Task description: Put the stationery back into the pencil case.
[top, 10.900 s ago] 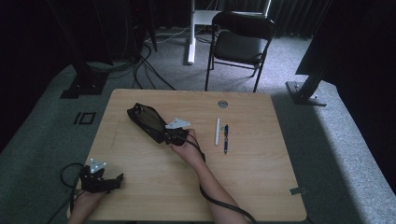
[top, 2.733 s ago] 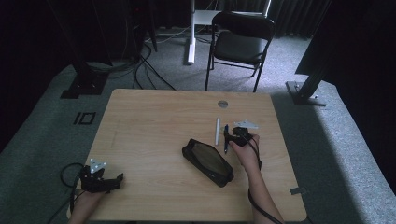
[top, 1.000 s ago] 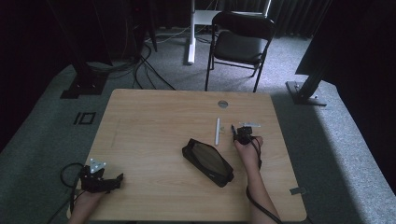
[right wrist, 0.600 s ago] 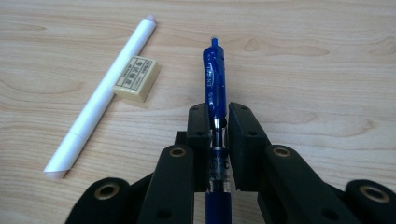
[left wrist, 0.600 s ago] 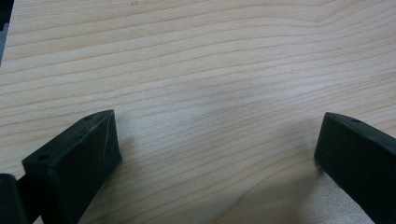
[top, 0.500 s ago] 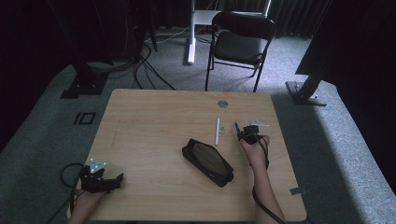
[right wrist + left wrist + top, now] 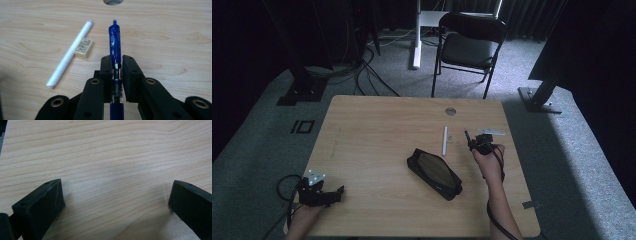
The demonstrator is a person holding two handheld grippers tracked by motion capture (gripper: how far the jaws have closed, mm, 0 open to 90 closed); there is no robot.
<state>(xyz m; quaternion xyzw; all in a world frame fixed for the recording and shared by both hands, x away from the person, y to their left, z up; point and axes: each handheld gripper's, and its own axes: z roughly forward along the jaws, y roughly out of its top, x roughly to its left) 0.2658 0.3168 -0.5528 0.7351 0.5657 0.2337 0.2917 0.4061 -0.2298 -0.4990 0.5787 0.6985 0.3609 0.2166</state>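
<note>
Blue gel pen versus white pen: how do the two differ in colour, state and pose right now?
The blue gel pen is clamped between the right gripper's jaws; the white pen lies free on the table. The blue pen points straight along the jaws, while the white pen lies slanted beside a small cream eraser. Both are slim writing sticks.

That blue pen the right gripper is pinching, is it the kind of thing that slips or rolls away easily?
Probably stiff: the blue pen juts straight out from the right gripper without sagging. Its round, glossy barrel looks slippery, and the fingers pinch just a short stretch of it, so it might swivel. Set down on the table, it would likely roll.
</note>
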